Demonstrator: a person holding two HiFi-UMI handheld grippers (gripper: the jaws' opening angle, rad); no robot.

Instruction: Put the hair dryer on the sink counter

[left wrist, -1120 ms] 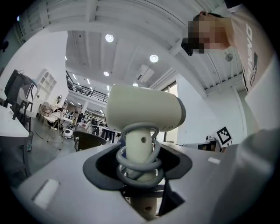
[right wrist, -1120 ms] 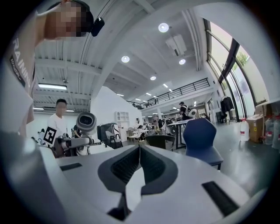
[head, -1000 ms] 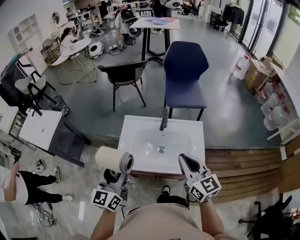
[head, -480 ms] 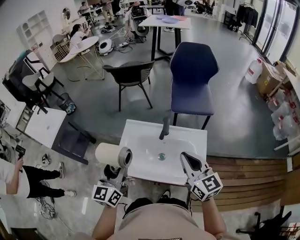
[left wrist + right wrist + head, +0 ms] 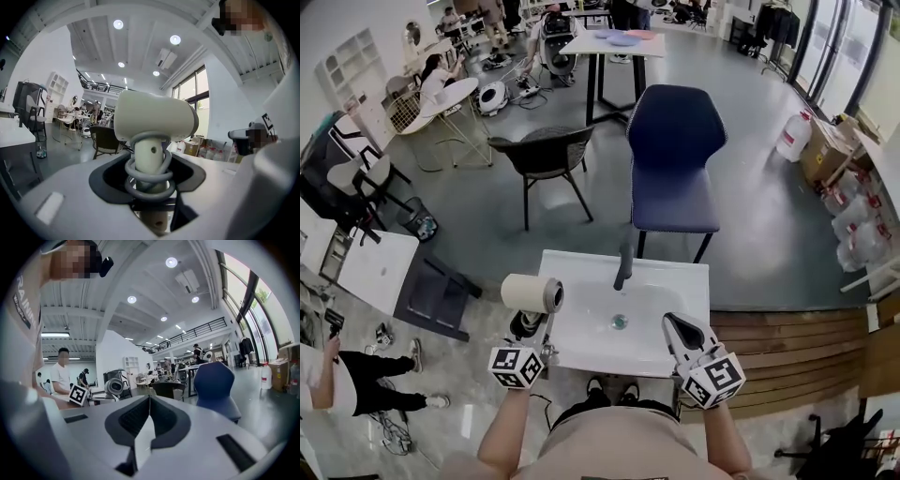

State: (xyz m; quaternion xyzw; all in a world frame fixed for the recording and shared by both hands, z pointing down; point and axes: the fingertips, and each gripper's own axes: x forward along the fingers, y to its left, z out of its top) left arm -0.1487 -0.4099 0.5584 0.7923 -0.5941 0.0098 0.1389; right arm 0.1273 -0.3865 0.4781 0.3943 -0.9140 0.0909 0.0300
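Forearms reach forward side by side, left gripper (image 5: pixel 529 328) clamping the upright hair dryer (image 5: pixel 532 293) by its handle at the sink counter's (image 5: pixel 680 281) left edge, right gripper (image 5: pixel 676 324) pinched together, empty, over its front right corner.

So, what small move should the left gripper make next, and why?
Probably shift it a little to the right, then lower. The left gripper is shut on the hair dryer, which hangs at the left edge of the sink counter, not yet resting on it.

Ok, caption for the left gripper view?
Left gripper shut on the handle of a cream hair dryer, grey cord coiled round the handle.
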